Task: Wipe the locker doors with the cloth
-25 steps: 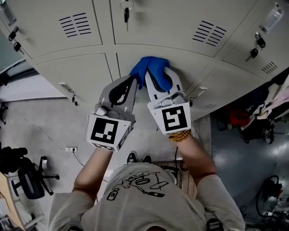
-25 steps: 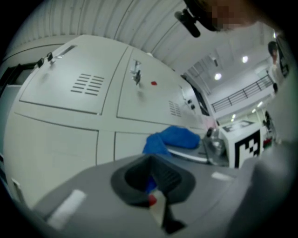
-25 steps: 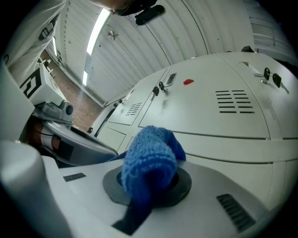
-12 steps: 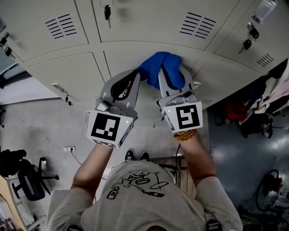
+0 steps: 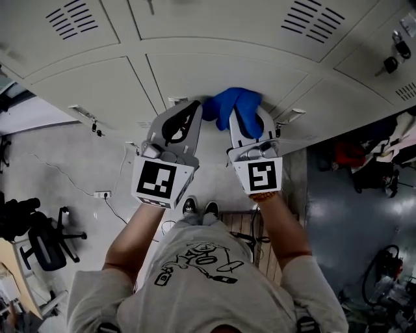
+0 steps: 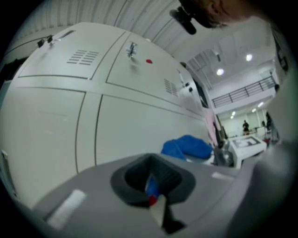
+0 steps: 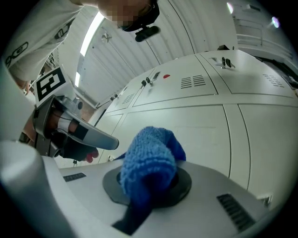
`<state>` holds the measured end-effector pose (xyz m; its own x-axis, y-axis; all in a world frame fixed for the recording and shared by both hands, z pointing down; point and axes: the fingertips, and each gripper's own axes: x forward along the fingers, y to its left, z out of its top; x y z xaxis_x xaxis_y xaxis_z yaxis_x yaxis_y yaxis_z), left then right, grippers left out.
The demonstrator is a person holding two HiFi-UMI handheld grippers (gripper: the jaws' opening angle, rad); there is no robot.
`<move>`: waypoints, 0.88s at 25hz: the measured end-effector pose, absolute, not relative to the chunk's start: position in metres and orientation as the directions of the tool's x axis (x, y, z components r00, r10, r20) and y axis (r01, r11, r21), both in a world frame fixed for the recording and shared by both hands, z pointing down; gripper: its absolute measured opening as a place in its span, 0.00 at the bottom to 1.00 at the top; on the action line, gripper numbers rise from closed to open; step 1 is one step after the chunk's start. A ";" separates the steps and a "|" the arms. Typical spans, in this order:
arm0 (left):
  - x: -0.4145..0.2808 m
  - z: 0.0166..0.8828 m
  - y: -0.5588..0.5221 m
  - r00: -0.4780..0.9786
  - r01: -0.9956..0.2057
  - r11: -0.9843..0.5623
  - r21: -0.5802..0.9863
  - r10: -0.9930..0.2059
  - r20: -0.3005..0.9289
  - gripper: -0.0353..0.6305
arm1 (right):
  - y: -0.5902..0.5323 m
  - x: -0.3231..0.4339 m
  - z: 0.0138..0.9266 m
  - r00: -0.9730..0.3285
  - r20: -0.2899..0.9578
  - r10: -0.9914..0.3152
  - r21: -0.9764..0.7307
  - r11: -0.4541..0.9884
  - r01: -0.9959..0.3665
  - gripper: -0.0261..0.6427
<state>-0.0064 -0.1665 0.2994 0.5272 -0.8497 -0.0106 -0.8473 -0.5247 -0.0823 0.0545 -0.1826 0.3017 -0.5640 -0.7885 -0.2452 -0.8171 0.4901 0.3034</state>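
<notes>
Grey left hand-held gripper (image 5: pixel 194 106): my jaws are pressed almost together, with the tip right beside the cloth's left end. A blue sliver shows in the slit, and I cannot tell whether it is caught there.
Blue cloth (image 5: pixel 233 103): bunched up against the middle locker door (image 5: pixel 214 75) of the lower row.
Right hand-held gripper (image 5: pixel 247 116): my jaws are pinching the cloth, which bulges out over them.
Upper lockers: pale metal with vent slots (image 5: pixel 312 18); keys (image 5: pixel 390 64) hang at the far right.
</notes>
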 end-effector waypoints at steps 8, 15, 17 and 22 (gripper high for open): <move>-0.010 0.358 -0.172 0.514 -0.855 -0.518 -0.040 -0.854 0.079 0.06 | -0.185 0.043 0.382 -0.600 -0.177 -0.780 0.293 0.541 -0.788 0.08; -0.014 0.407 -0.172 0.495 -0.865 -0.503 -0.008 -0.854 0.157 0.06 | -0.189 0.033 0.460 -0.620 -0.054 -0.783 0.321 0.574 -0.753 0.08; -0.014 0.418 -0.171 0.489 -0.868 -0.496 0.005 -0.854 0.179 0.06 | -0.189 0.031 0.479 -0.623 -0.031 -0.781 0.337 0.579 -0.742 0.09; -0.006 0.436 -0.166 0.492 -0.865 -0.502 0.002 -0.845 0.210 0.06 | -0.190 0.040 0.522 -0.621 0.019 -0.784 0.365 0.584 -0.726 0.08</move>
